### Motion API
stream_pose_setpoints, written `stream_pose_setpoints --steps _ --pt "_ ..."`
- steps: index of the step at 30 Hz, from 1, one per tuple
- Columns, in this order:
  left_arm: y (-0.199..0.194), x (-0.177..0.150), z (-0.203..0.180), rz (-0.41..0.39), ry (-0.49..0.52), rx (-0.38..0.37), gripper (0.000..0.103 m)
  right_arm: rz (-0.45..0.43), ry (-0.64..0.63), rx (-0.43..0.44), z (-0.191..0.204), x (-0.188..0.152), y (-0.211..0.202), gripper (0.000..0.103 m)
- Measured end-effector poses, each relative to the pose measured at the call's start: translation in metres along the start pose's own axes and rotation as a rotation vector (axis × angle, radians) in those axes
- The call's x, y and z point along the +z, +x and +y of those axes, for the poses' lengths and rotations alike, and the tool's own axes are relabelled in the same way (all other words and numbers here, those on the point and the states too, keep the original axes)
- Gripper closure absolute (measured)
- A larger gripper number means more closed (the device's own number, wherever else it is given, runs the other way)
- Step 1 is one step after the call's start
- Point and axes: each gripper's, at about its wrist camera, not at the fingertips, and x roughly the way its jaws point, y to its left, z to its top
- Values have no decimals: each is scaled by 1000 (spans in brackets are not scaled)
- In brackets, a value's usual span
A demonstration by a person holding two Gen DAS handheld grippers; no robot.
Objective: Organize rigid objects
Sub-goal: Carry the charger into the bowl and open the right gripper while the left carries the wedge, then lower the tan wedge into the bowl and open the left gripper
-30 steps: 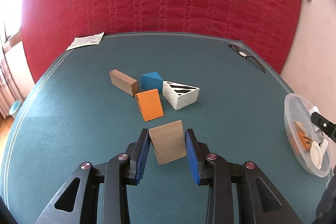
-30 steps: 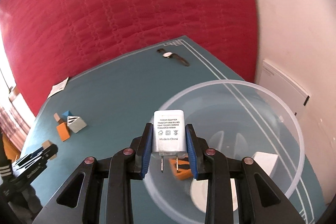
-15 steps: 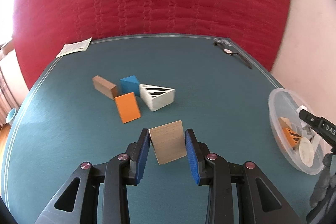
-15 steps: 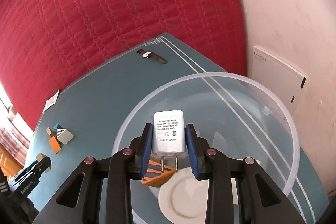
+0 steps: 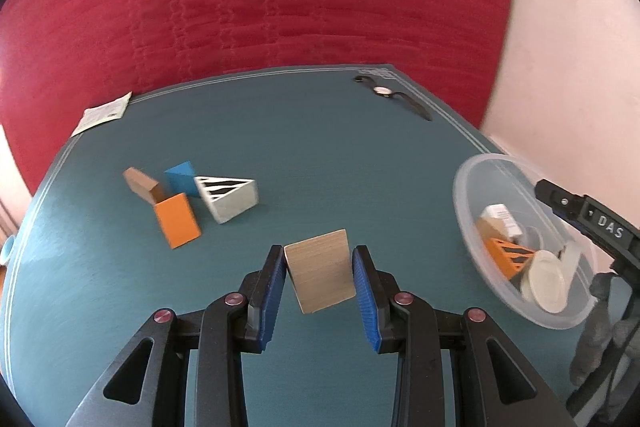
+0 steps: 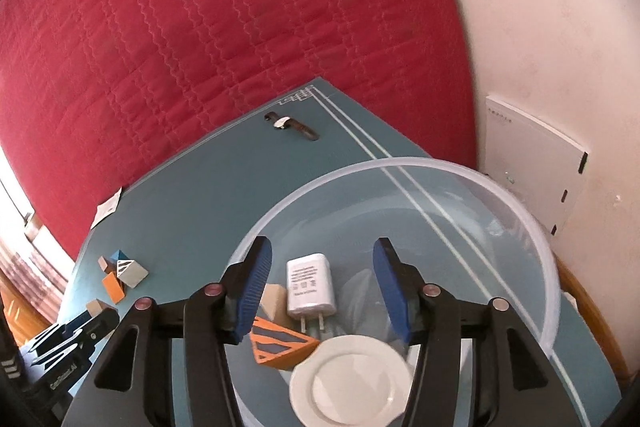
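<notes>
Rigid objects are split between the teal table (image 5: 340, 155) and the clear bowl (image 6: 516, 211) at its right edge. Your right gripper (image 6: 322, 287) hangs over the bowl, fingers spread wide, with the white charger (image 6: 310, 285) lying loose inside beside an orange striped wedge (image 6: 280, 345) and a white plate (image 6: 350, 379). Your left gripper (image 5: 320, 275) clamps the plain wooden block (image 5: 321, 270) above the table. Judging by this, next carry it right to the bowl; four blocks (image 5: 188, 197) wait.
</notes>
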Motion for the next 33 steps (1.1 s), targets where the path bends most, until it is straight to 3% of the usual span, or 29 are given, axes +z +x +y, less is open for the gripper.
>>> stream_pose_setpoints --steps 9,22,23,24,25,26,27,33 --pt "4 10 -38 30 58 -142 67 -16 33 -38 -22 3 -7 49" --pt "8 21 -93 33 108 -270 66 -28 76 -55 -36 9 -11 49" --pt "9 21 -97 33 109 -281 64 -28 78 -57 -36 8 -11 49" --pt "11 21 -100 29 111 -292 48 -26 80 -60 -37 8 -10 49" --pt "11 20 -102 23 112 -293 23 -24 82 -60 -37 8 -10 49" --pt "11 19 -102 12 108 -293 14 -21 82 -59 -37 8 -9 49" --pt "9 16 -99 -12 100 -291 10 -21 82 -60 -36 8 -10 49" --pt "10 7 -93 -14 118 -252 10 -25 86 -60 -37 8 -9 49"
